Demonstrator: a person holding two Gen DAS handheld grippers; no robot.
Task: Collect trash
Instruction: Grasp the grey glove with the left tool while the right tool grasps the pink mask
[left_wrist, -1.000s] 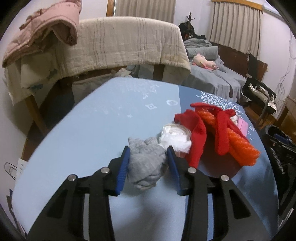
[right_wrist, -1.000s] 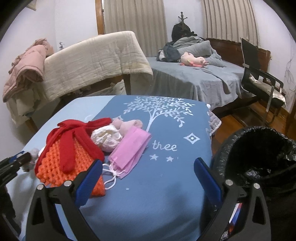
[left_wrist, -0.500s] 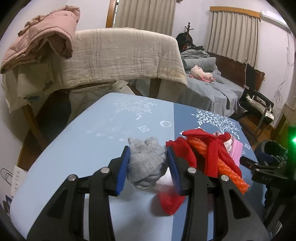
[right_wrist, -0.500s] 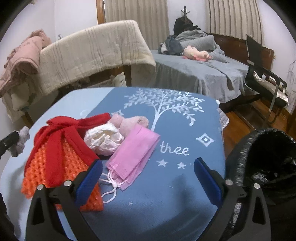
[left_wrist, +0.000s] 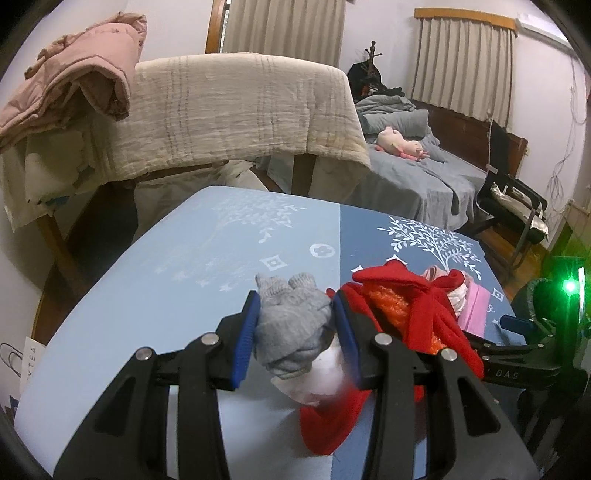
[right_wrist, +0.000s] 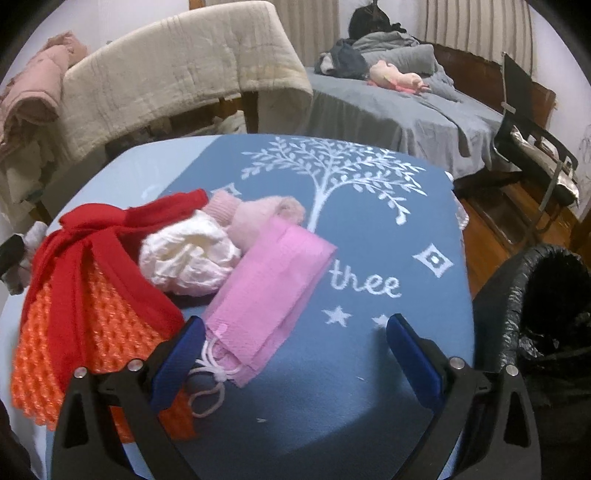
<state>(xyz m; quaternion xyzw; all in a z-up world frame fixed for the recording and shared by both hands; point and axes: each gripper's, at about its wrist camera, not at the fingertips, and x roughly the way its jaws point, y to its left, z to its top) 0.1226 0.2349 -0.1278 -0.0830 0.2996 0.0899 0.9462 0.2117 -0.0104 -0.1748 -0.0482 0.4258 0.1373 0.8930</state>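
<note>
1. Tongs first: left tongs (left_wrist: 293, 328) clamped on a grey knit bundle (left_wrist: 291, 325), blue pads pressed into both its sides; whether it is a glove or a sock is hard to tell. Its two knobby ends point away from the camera, long axis running along the fingers, lower end hanging below the pads.
2. Right tongs (right_wrist: 295, 354) spread wide with nothing gripped. The near end of a pink face mask (right_wrist: 269, 291) and its white ear loops (right_wrist: 210, 373) lie between the fingers, close to the left pad; contact can't be judged.
3. Mask lies flat on the table (right_wrist: 369, 229), long axis slanting from near-left to far-right, loops at the near end.
4. Under the grey bundle in the left view, a white crumpled piece (left_wrist: 317, 380) is partly hidden by the right-hand pad and blurred; what it is can't be told.
5. Red scarf (right_wrist: 85, 240) is draped over an orange knit piece (right_wrist: 85, 332), covering much of it; the orange one is cut off behind the right tongs' frame.
6. White crumpled wad (right_wrist: 188, 258) touches the mask's far-left edge. Pink knit item (right_wrist: 251, 214) just behind it, partly covered by wad and mask.
7. Black-lined trash bin (right_wrist: 539, 317) stands off the table's right edge, cut by the frame; inside too dark to read.
8. Far back: beige blanket (left_wrist: 236, 110) over a frame, grey bed (right_wrist: 388, 107) with a pink plush toy (right_wrist: 395, 79), black chair (right_wrist: 532, 147).
</note>
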